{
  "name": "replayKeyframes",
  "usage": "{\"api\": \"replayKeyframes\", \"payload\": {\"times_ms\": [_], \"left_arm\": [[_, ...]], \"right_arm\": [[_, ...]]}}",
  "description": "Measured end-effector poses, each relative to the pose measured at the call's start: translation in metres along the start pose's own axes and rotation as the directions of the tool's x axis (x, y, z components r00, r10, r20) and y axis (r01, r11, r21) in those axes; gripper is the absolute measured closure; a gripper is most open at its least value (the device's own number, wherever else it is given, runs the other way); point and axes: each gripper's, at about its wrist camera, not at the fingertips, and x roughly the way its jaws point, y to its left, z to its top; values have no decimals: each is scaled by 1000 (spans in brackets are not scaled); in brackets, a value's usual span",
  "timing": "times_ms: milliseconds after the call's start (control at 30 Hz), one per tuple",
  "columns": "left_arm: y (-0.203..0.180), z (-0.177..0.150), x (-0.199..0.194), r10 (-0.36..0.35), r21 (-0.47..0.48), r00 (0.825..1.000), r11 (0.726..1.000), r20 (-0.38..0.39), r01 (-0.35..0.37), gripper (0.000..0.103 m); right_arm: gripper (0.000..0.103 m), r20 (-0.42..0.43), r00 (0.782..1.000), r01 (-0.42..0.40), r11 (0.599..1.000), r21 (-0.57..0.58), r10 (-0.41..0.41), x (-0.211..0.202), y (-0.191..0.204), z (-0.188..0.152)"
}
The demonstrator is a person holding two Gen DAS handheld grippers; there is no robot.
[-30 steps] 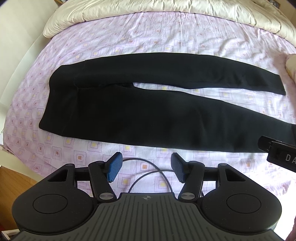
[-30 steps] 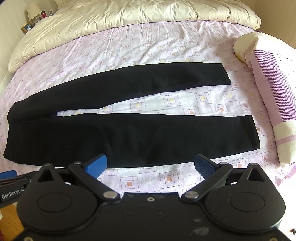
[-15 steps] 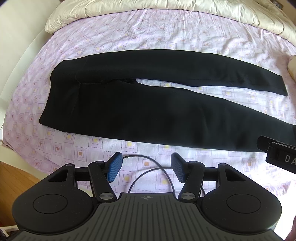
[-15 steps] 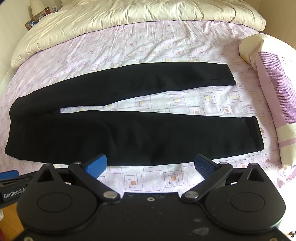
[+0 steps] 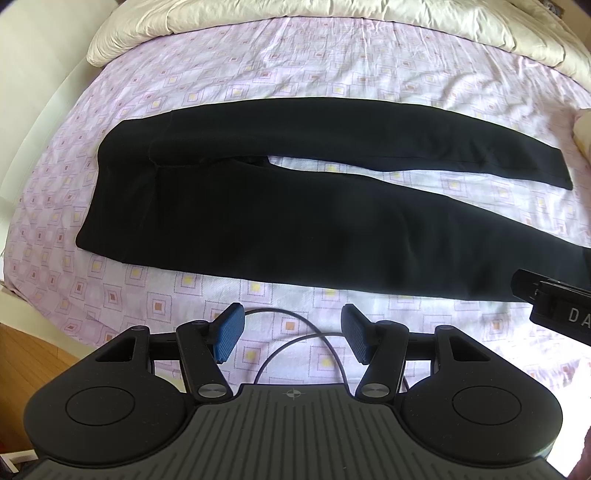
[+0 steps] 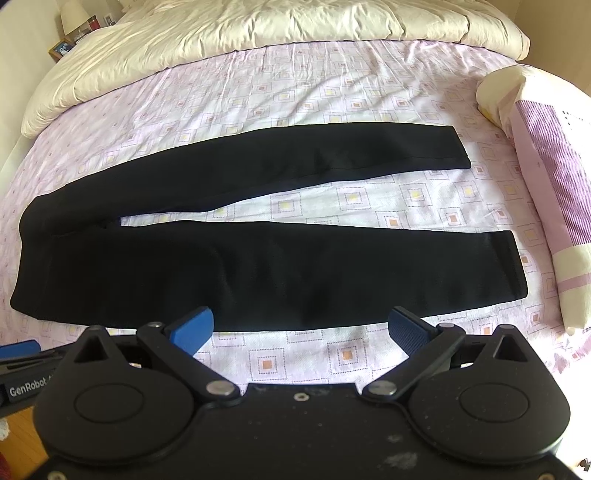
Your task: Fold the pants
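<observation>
Black pants (image 5: 280, 221) lie flat on the bed, waist to the left, both legs spread apart and running right. They also show in the right wrist view (image 6: 258, 266). My left gripper (image 5: 291, 338) is open and empty, hovering above the sheet just short of the near leg's edge. My right gripper (image 6: 299, 328) is open wide and empty, over the near edge of the near leg. The right gripper's body (image 5: 554, 302) shows at the right of the left wrist view.
The bed has a lilac patterned sheet (image 6: 332, 96). A cream duvet (image 6: 258, 33) is bunched at the far side. A striped pillow (image 6: 546, 166) lies at the right by the leg cuffs. A wooden floor (image 5: 26, 354) shows at the bed's left edge.
Both grippers have moved slightly forward toward the pants. The pants have not moved and both grippers stay open.
</observation>
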Motion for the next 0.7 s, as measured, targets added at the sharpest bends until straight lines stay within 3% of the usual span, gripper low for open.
{"api": "replayKeyframes", "payload": {"times_ms": [700], "left_arm": [[5, 2, 4, 9, -12, 1000, 1000, -28, -9, 46]], "right_arm": [[0, -26, 998, -50, 999, 13, 50, 13, -1, 2]]}}
